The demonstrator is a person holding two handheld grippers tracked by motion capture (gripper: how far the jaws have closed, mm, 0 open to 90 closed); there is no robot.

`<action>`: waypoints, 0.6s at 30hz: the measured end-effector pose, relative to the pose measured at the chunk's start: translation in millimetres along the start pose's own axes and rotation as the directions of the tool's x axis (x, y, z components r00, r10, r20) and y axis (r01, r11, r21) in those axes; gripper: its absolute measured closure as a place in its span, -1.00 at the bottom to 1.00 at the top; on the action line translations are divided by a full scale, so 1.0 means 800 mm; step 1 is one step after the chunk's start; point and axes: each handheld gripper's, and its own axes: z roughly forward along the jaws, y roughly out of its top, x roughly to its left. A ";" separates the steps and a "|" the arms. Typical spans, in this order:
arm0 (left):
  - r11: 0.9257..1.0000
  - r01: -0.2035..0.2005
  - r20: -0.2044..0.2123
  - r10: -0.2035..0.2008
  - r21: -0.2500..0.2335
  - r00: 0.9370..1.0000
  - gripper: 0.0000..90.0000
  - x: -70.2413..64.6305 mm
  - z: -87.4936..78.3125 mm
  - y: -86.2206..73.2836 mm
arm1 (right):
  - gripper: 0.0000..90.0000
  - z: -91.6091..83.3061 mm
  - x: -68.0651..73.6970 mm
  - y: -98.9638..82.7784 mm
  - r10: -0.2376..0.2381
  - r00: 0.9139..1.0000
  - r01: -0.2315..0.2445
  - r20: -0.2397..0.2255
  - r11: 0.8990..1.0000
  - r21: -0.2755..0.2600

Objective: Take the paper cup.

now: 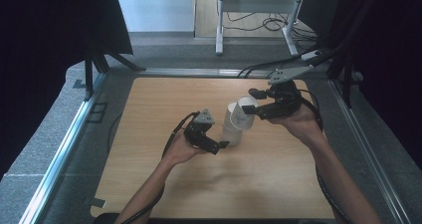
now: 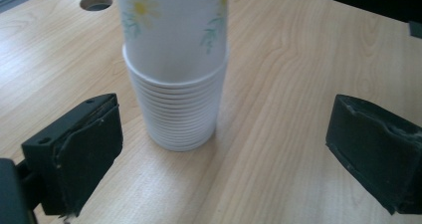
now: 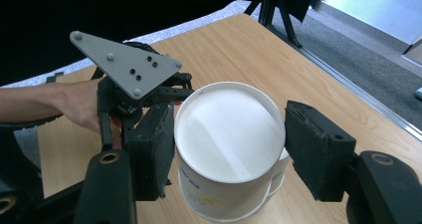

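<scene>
A stack of white paper cups (image 1: 231, 129) stands upside down on the wooden table (image 1: 164, 99). In the left gripper view its ribbed rims (image 2: 176, 114) show, with a daisy-printed cup (image 2: 174, 30) uppermost. My left gripper (image 1: 221, 147) is open at the foot of the stack, its jaws (image 2: 226, 134) wide and clear of the cups. My right gripper (image 1: 251, 102) is shut on the top cup (image 1: 245, 109), tilted off the stack. The right gripper view shows both pads against that cup (image 3: 229, 134), the stack (image 3: 278, 174) below it and the left gripper's grey plate (image 3: 124, 64) behind.
A round hole (image 2: 96, 3) is cut in the table's far corner. Metal rails (image 1: 64, 144) run along both sides of the table. A white frame with loose cables (image 1: 268, 22) stands on the floor beyond. Black curtains hang left and right.
</scene>
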 end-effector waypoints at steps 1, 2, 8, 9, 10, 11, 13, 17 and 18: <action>1.000 -0.003 0.007 0.003 -0.004 1.000 -0.97 -0.002 -0.001 0.000 | -0.16 0.000 0.001 -0.001 -0.003 1.000 0.003 -0.003 1.000 -0.001; 1.000 -0.006 0.009 0.006 -0.006 1.000 -0.97 -0.004 -0.002 0.000 | -0.16 -0.001 0.003 -0.003 -0.006 1.000 0.006 -0.006 1.000 -0.003; 1.000 -0.021 0.035 0.022 -0.020 0.999 -0.96 -0.014 -0.007 -0.001 | -0.16 -0.002 0.013 -0.013 -0.021 1.000 0.021 -0.022 1.000 0.002; 0.999 -0.027 0.037 0.027 -0.020 0.999 -0.96 -0.015 -0.008 -0.001 | -0.16 -0.002 0.015 -0.014 -0.023 0.999 0.023 -0.024 1.000 0.003; 0.999 -0.028 0.043 0.029 -0.022 0.999 -0.96 -0.017 -0.008 -0.002 | -0.16 -0.002 0.017 -0.016 -0.025 0.999 0.025 -0.028 1.000 0.004; 0.999 -0.028 0.045 0.029 -0.024 0.999 -0.96 -0.018 -0.008 -0.002 | -0.16 -0.002 0.019 -0.018 -0.028 0.999 0.028 -0.030 1.000 0.002; 0.999 -0.034 0.051 0.036 -0.025 0.998 -0.96 -0.021 -0.008 -0.004 | -0.16 -0.002 0.022 -0.021 -0.031 0.999 0.031 -0.033 1.000 0.003; 0.998 -0.045 0.066 0.047 -0.032 0.997 -0.96 -0.027 -0.009 -0.006 | -0.16 -0.002 0.028 -0.028 -0.041 0.998 0.041 -0.044 0.999 0.002; 0.998 -0.049 0.068 0.051 -0.035 0.996 -0.96 -0.029 -0.010 -0.007 | -0.16 -0.002 0.029 -0.029 -0.040 0.998 0.040 -0.046 0.999 0.002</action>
